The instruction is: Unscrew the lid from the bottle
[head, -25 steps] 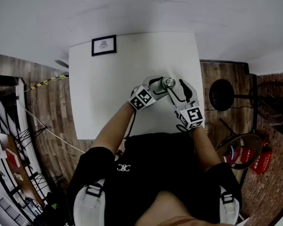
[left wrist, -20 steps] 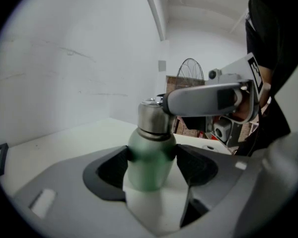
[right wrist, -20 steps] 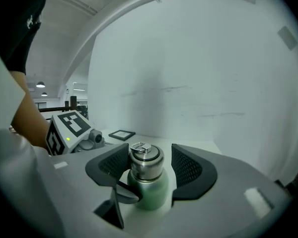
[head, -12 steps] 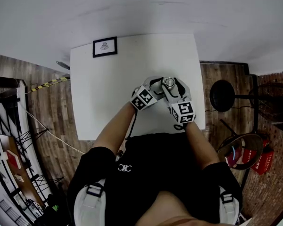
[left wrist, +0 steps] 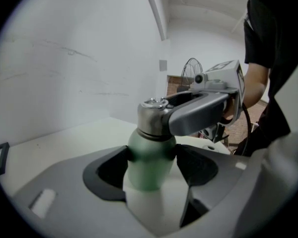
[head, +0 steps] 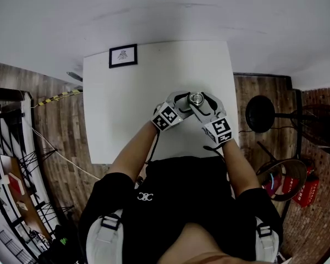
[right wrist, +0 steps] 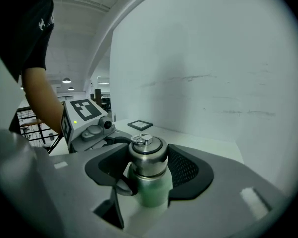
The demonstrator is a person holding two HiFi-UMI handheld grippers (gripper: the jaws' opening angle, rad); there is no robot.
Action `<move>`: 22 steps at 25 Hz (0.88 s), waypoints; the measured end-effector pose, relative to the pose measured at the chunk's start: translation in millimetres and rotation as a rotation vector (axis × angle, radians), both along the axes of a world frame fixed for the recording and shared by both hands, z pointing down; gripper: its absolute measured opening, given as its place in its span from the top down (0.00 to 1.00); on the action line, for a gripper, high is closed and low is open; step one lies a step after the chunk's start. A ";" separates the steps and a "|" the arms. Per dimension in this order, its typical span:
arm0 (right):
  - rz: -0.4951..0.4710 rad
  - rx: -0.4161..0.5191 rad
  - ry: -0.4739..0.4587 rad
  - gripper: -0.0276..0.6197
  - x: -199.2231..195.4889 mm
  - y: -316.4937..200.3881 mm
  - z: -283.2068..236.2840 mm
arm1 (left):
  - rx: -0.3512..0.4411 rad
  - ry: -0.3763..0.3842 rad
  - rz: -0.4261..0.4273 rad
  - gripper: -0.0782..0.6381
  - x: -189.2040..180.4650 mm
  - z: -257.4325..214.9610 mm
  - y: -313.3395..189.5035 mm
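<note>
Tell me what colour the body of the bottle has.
Pale green bottle body, silver lid above; clearest in the left gripper view.

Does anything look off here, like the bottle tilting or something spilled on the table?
Nothing stands out. The bottle stands upright on the white table, the left gripper shut on its green body and the right gripper on the steel lid. No spill or damage shows.

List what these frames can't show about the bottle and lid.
- Base of the bottle: left gripper view, hidden behind the left tongs' body; head view, covered by both tongs.
- Thread under the lid, loosened or not: enclosed by it, right tongs clamped round it, both gripper views.
- Print in the framed picture: head view, too small.
</note>
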State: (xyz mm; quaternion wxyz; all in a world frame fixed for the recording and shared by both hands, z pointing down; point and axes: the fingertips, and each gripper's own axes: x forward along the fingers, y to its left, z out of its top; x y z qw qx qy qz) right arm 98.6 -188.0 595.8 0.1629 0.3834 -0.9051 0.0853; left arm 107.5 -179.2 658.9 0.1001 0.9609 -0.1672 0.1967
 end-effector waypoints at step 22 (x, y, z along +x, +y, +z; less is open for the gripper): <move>0.032 0.052 -0.222 0.57 33.9 -0.7 -61.3 | -0.014 0.028 -0.148 0.38 -12.5 -8.7 0.1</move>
